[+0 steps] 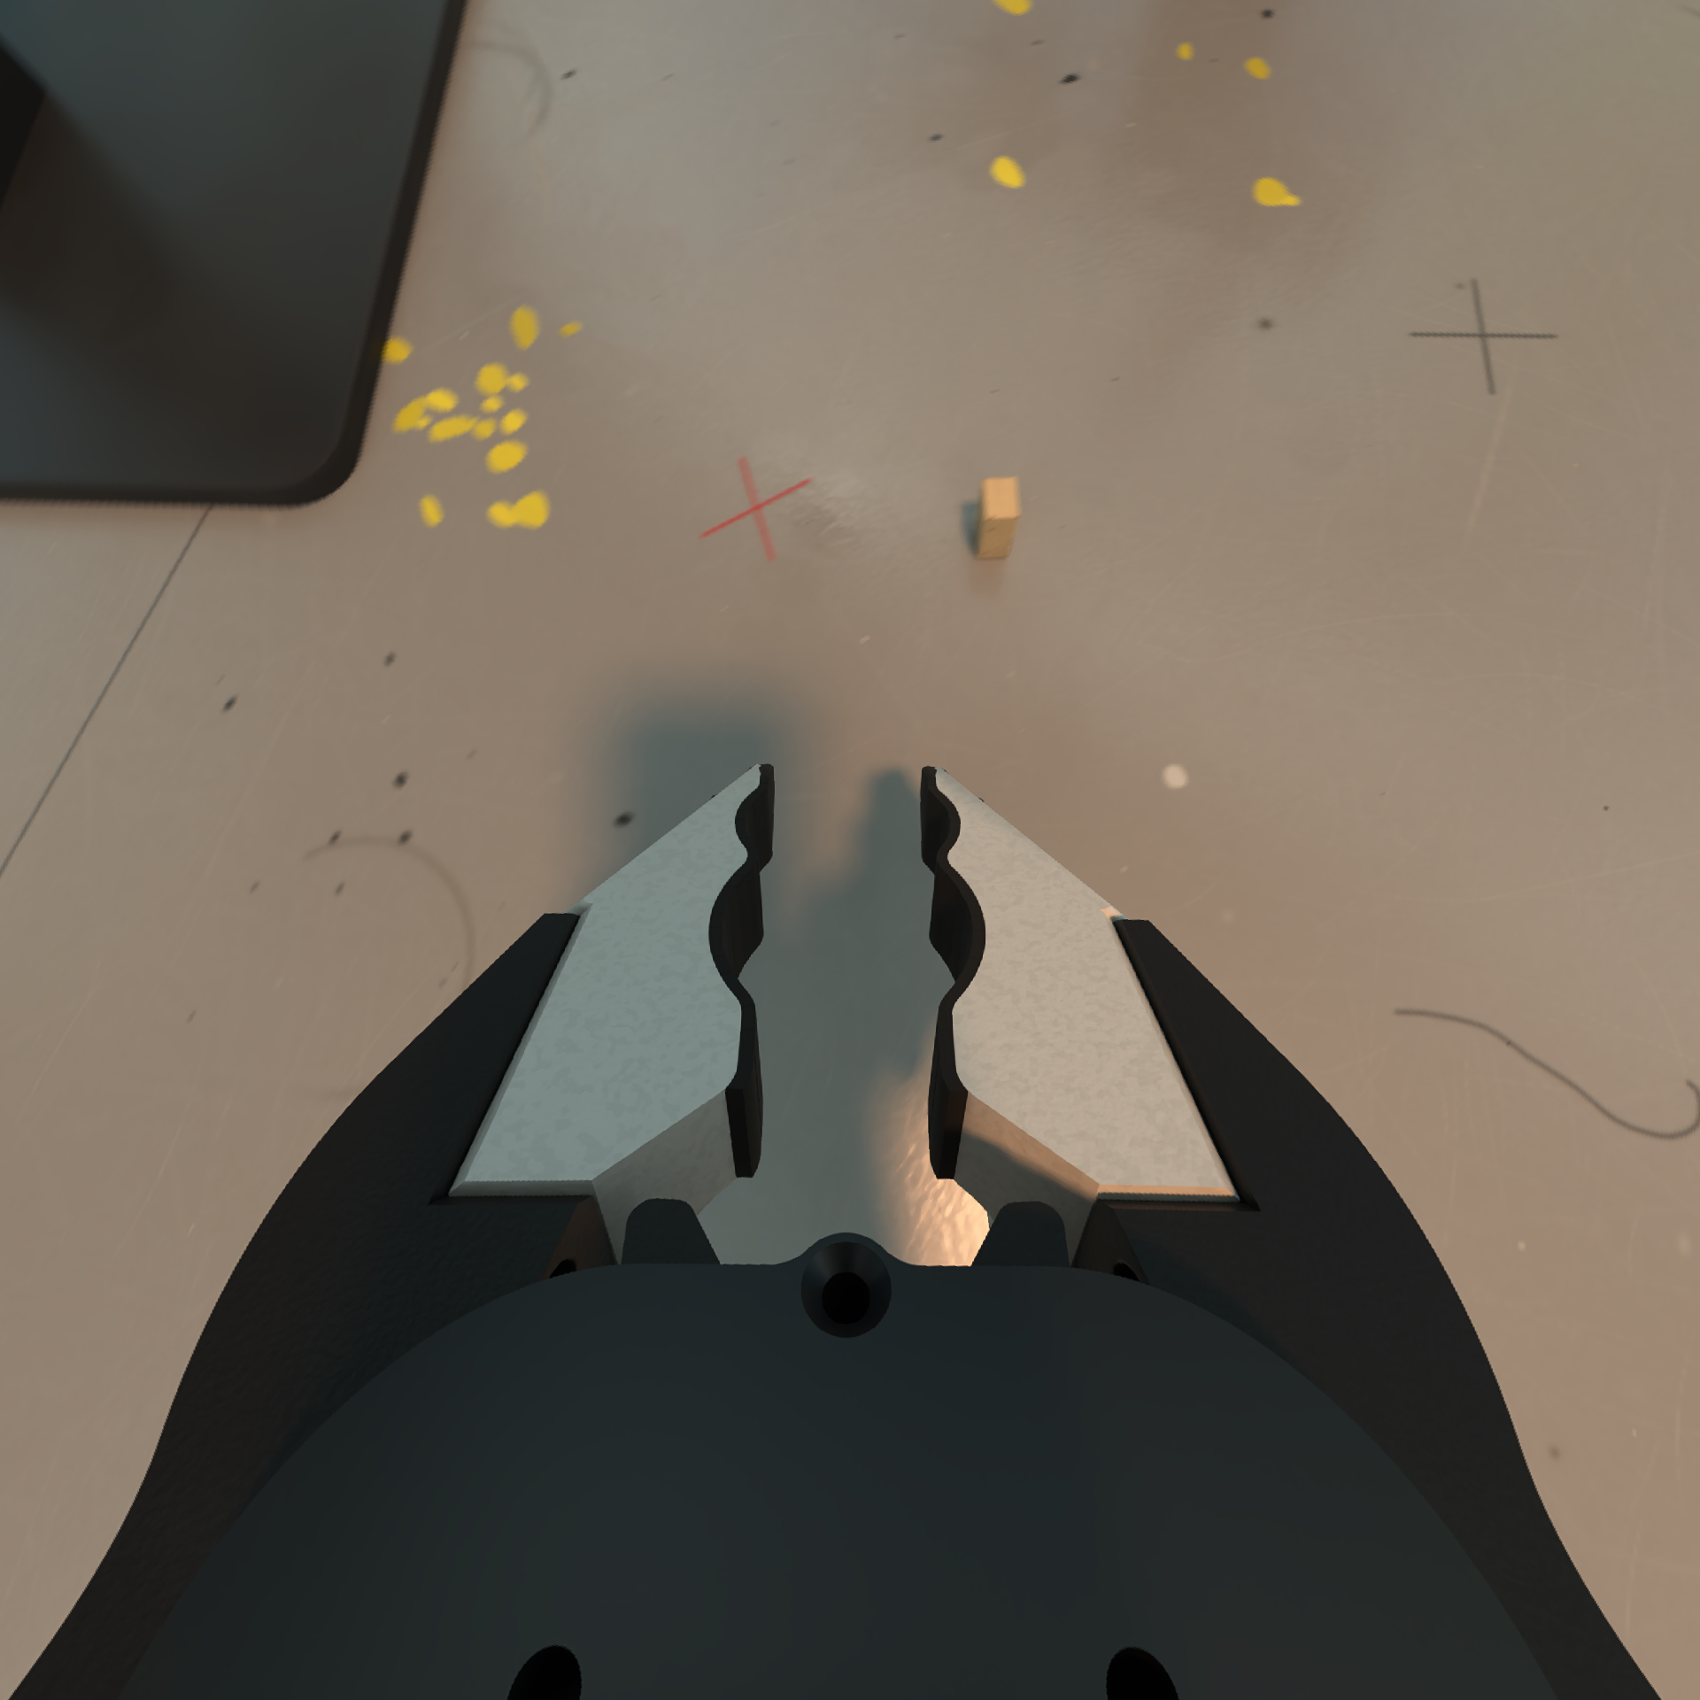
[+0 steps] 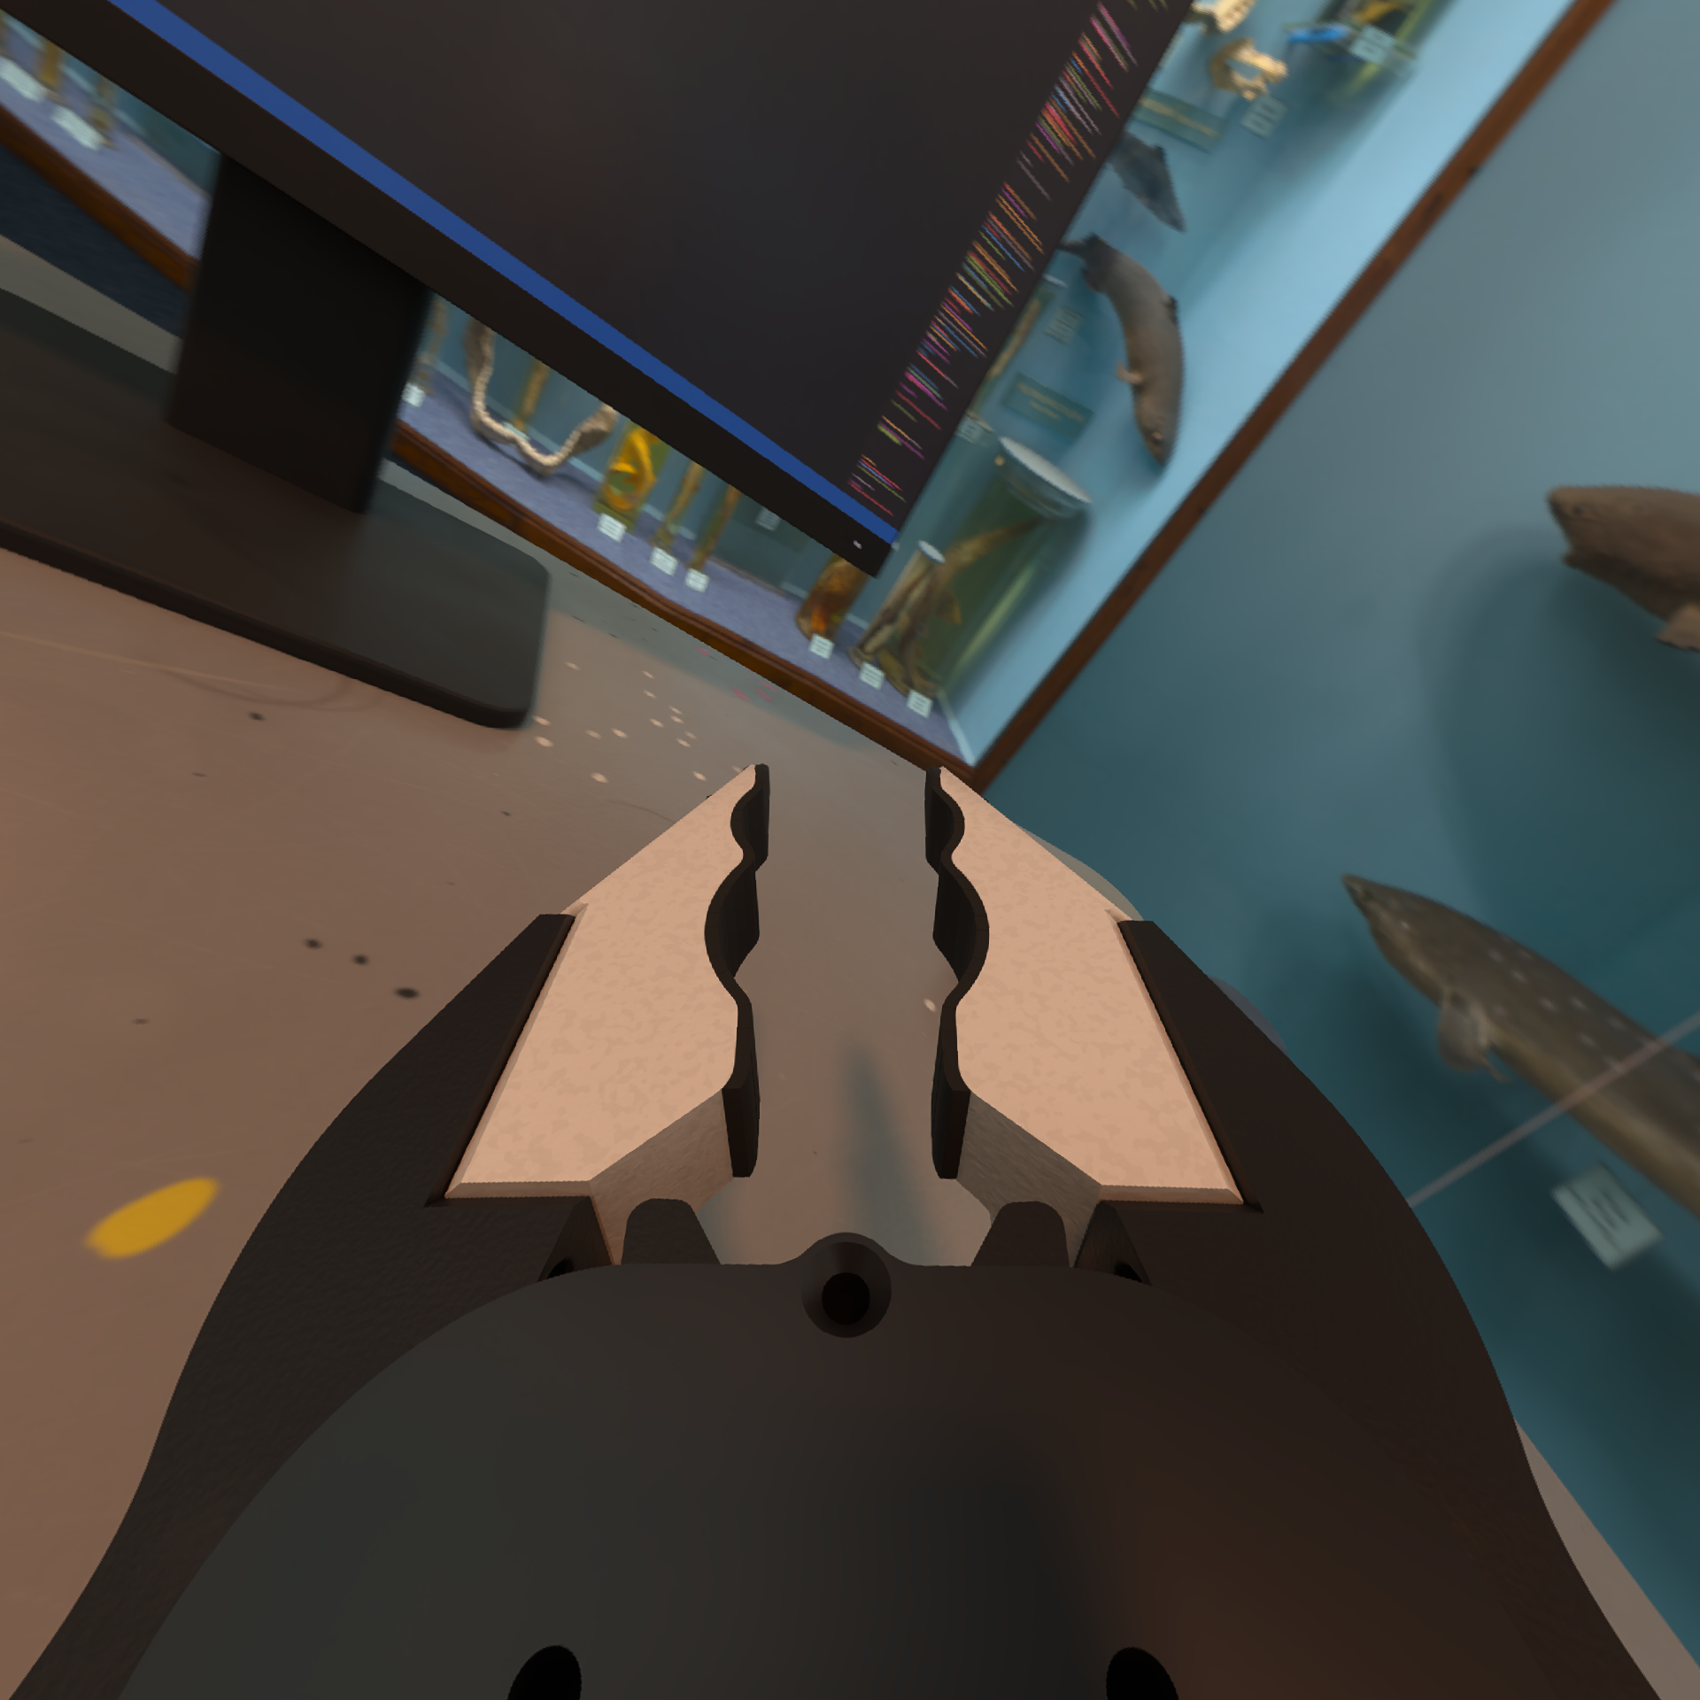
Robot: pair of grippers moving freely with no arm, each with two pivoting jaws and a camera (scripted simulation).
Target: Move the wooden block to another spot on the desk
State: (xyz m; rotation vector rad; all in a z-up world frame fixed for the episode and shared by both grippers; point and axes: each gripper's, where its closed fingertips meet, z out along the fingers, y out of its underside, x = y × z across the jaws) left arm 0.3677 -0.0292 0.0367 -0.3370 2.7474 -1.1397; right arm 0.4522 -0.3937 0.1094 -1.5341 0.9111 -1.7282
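A small pale wooden block (image 1: pixel 999 518) stands on the grey-brown desk (image 1: pixel 1288 644) in the left wrist view, ahead of and slightly right of my left gripper (image 1: pixel 846 782). The left gripper is open and empty, held above the desk well short of the block. My right gripper (image 2: pixel 846 782) is open and empty, low over the desk (image 2: pixel 276 874) near its far right corner, tilted and facing a monitor. The block does not show in the right wrist view.
A red cross mark (image 1: pixel 756 508) lies left of the block and a black cross mark (image 1: pixel 1483 336) far right. Yellow paint spots (image 1: pixel 488 423) dot the desk. The monitor's dark base (image 1: pixel 184 248) sits at far left; monitor screen (image 2: pixel 644 230) and stand (image 2: pixel 294 331) loom ahead of the right gripper.
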